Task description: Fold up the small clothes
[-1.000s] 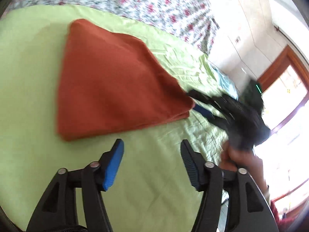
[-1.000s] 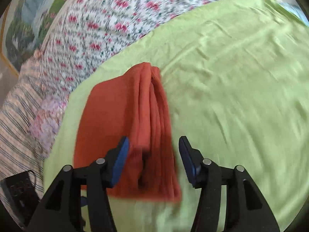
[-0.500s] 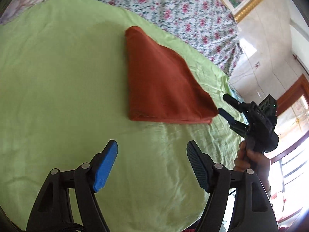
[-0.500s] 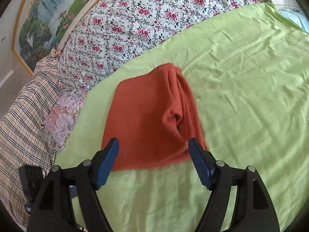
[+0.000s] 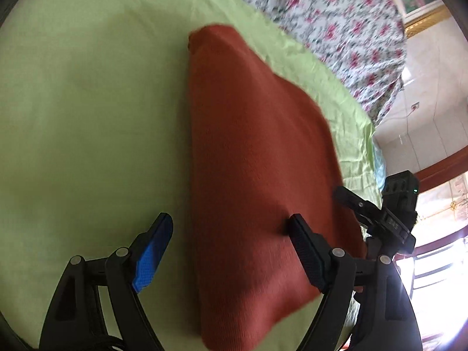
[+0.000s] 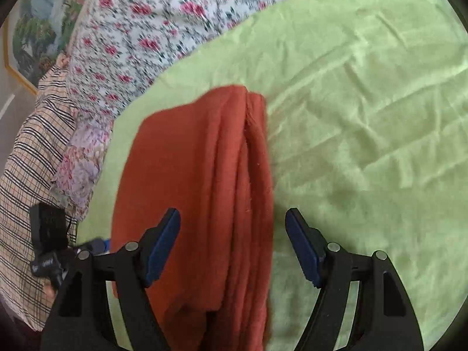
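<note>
The rust-red cloth (image 5: 257,175) lies folded into a thick, layered pad on the green sheet (image 5: 87,102) of the bed, and both tools are low over its near end. The left hand-held gripper (image 5: 231,234) has its jaws spread wide: the blue-padded finger stands over bare sheet just left of the cloth's long edge, the other finger over the cloth itself, so that edge runs between them. The right hand-held gripper (image 6: 232,231) is likewise spread and holds nothing; from its camera the stacked fold edges of the cloth (image 6: 204,190) run straight up between its fingers, left finger over the flat top, right finger over the sheet (image 6: 365,117) just beside the layers. The step looks like taking hold of the pad at both near corners, either for one more fold or to lift it away; which one I cannot tell. To do it well, each tool should go low enough that one finger slips under the whole stack, not just the top layers, then close on every layer at once, otherwise the pad will fan open when raised. Both should close and lift together, keeping the cloth level. The floral quilt (image 6: 163,29) lies beyond, well apart from the work.
</note>
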Demonstrator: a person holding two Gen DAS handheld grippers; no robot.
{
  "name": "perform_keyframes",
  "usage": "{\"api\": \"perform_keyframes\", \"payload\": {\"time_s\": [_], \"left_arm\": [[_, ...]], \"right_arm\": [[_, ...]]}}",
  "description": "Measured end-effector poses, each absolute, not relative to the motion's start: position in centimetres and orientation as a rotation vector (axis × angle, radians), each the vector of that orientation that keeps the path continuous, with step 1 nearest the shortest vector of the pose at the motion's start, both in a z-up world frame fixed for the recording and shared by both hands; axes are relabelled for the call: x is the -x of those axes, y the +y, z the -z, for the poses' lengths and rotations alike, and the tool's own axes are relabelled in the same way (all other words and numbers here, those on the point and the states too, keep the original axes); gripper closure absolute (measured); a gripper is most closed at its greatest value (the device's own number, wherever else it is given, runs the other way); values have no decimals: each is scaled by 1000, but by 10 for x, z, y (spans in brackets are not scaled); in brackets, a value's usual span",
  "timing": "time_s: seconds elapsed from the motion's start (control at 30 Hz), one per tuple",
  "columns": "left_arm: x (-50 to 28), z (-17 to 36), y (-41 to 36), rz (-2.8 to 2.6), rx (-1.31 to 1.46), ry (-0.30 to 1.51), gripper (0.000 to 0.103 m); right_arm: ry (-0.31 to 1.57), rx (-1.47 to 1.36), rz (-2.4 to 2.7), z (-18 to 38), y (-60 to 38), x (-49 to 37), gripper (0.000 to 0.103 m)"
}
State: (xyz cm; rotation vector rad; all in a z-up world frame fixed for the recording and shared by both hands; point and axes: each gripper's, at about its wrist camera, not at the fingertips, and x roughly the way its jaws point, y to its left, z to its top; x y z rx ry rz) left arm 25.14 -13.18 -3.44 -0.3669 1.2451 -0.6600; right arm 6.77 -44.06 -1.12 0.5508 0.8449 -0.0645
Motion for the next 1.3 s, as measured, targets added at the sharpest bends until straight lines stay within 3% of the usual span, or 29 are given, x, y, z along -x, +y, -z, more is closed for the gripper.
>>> {"api": "perform_keyframes", "payload": {"time_s": [0.13, 0.2, 0.23, 0.3, 0.33, 0.37, 0.4, 0.47, 0.7, 0.87, 1.13, 1.23, 1.3], "left_arm": [[-264, 45, -143, 690, 336, 1275, 21], [-266, 44, -149, 692, 281, 1277, 28], [-267, 45, -150, 693, 271, 1278, 30], [-267, 45, -150, 732, 261, 1274, 55], [-264, 46, -149, 742, 262, 1271, 60], [-264, 45, -146, 757, 272, 1266, 70], [-262, 42, -142, 767, 283, 1255, 76], [-255, 31, -130, 771, 302, 1230, 78], [-180, -5, -37, 732, 320, 1097, 79], [-117, 14, 13, 636, 314, 1087, 79], [-110, 50, 14, 605, 409, 1085, 74], [-109, 48, 11, 594, 383, 1088, 66], [-109, 48, 17, 579, 380, 1102, 47]], "right_arm": [[892, -518, 66, 12, -435, -76, 28], [923, -527, 65, 11, -433, -81, 30], [930, -538, 58, 13, -433, -83, 34], [942, -614, 40, 24, -431, -84, 56], [932, -638, 37, 27, -430, -83, 60], [915, -681, 29, 32, -429, -81, 71], [900, -710, 34, 33, -428, -79, 75], [875, -698, 45, 25, -415, -72, 78], [845, -584, -142, 3, -326, -46, 80], [877, -541, -247, 34, -269, -37, 80], [908, -512, -187, 67, -257, -26, 80], [922, -480, -165, 64, -256, -31, 78], [944, -464, -148, 60, -254, -34, 68]]}}
